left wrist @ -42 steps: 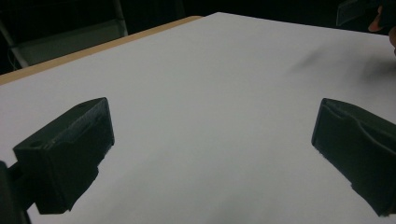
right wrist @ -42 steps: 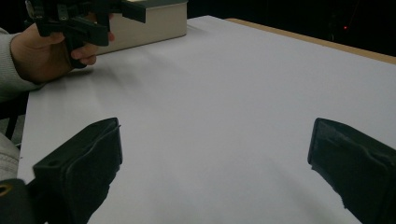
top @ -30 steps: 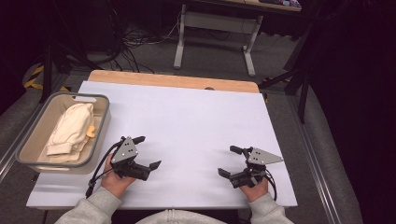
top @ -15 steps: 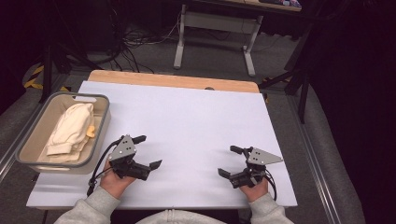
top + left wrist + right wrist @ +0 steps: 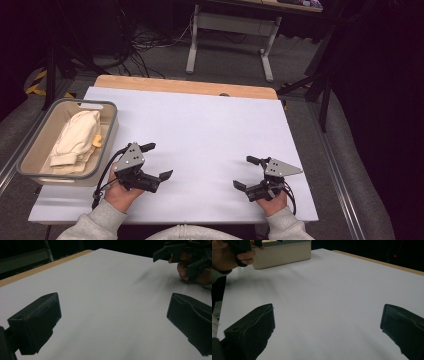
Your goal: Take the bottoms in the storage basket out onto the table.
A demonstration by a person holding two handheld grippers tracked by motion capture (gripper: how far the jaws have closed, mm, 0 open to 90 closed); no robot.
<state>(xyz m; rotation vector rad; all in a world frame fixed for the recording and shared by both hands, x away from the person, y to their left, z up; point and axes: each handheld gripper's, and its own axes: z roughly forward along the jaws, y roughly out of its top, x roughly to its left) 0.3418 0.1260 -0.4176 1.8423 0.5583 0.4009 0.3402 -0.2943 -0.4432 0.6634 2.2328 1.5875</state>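
- left gripper [image 5: 156, 161] near the table's [image 5: 210, 120] 7 o'clock edge, jaws wide, holding nothing
- right gripper [image 5: 245, 172] at 5 o'clock, jaws wide, holding nothing
- bare white top between them
- bin [image 5: 111, 131] at 9 o'clock, long axis 12-to-6, cloth bundle [image 5: 75, 137] inside

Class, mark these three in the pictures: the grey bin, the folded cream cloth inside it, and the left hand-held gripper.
grey bin [image 5: 111, 131], high view, right-hand rim.
folded cream cloth [image 5: 75, 136], high view, middle of its top fold.
left hand-held gripper [image 5: 156, 161], high view, midway between its two fingertips.
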